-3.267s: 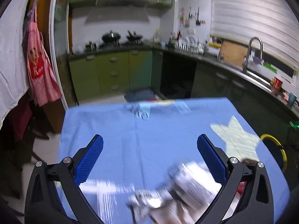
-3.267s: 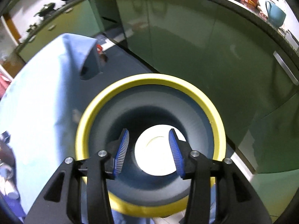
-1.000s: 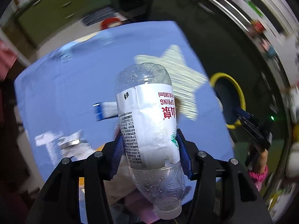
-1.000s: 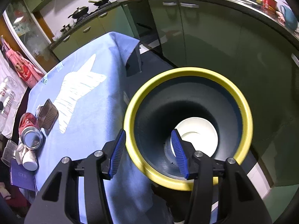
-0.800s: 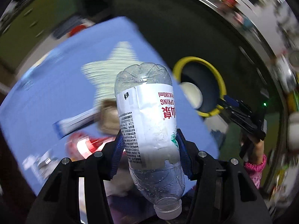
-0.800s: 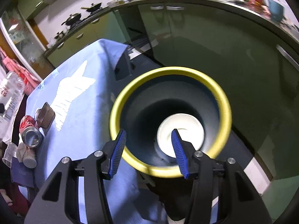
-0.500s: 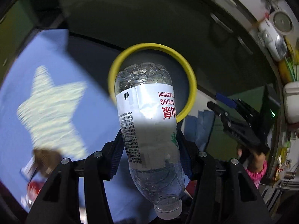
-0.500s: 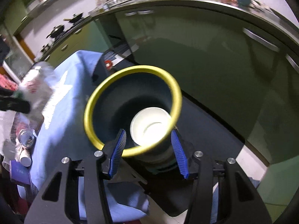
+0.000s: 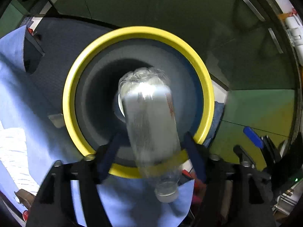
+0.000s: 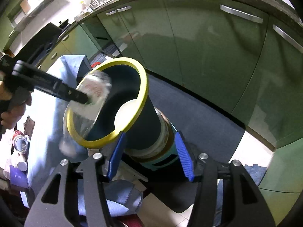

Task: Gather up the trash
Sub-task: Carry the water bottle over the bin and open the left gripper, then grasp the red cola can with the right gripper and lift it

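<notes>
A clear plastic bottle with a white label hangs base-first over the mouth of a dark bin with a yellow rim. It is blurred with motion. My left gripper has its blue fingers spread wider than the bottle, with gaps on both sides. In the right wrist view the bottle sits at the bin's rim beside the left gripper. My right gripper is open and empty, just in front of the bin's lower body. A white disc lies inside the bin.
The table with the blue cloth is left of the bin. A red can, a brown tray and a small bottle lie on it. Green kitchen cabinets stand behind, above a dark floor mat.
My left gripper carried the bottle from the table to over the bin, and its fingers have now spread off the bottle. My right gripper pulled back from the bin's mouth.
</notes>
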Demonstrator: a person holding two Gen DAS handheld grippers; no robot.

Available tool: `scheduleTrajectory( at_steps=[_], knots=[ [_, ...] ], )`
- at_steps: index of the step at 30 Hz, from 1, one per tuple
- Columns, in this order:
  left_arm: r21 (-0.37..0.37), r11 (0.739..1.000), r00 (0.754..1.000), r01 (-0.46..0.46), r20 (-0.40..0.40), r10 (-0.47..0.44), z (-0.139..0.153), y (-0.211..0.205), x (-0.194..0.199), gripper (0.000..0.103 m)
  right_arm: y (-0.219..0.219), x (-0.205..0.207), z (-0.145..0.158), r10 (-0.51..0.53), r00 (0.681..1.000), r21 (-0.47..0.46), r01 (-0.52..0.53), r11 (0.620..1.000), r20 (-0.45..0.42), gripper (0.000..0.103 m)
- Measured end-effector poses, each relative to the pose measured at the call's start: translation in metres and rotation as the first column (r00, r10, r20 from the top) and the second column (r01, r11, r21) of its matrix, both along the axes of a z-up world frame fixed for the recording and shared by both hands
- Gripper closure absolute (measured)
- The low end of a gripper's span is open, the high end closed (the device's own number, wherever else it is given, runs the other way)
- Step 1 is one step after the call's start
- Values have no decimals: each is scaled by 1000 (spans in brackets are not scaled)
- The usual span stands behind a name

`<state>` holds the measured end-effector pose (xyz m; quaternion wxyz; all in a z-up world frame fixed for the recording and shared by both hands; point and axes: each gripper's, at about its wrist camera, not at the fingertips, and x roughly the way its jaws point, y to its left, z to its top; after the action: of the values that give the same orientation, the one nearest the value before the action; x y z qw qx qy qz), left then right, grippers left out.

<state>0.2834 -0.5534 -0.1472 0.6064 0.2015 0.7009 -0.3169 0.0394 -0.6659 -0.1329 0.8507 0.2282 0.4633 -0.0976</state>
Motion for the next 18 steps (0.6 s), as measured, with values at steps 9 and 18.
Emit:
scheduleTrajectory(
  at_steps=[9, 18],
  knots=[
    [-123, 992, 996, -11, 87, 22, 71, 50, -15, 26, 10, -1, 5, 17, 999, 3, -17, 1000, 27, 51],
    [-356, 933, 955, -49, 258, 149, 166, 192, -22, 20, 52, 4, 44, 93, 990, -48, -88, 995, 106, 51]
  ],
)
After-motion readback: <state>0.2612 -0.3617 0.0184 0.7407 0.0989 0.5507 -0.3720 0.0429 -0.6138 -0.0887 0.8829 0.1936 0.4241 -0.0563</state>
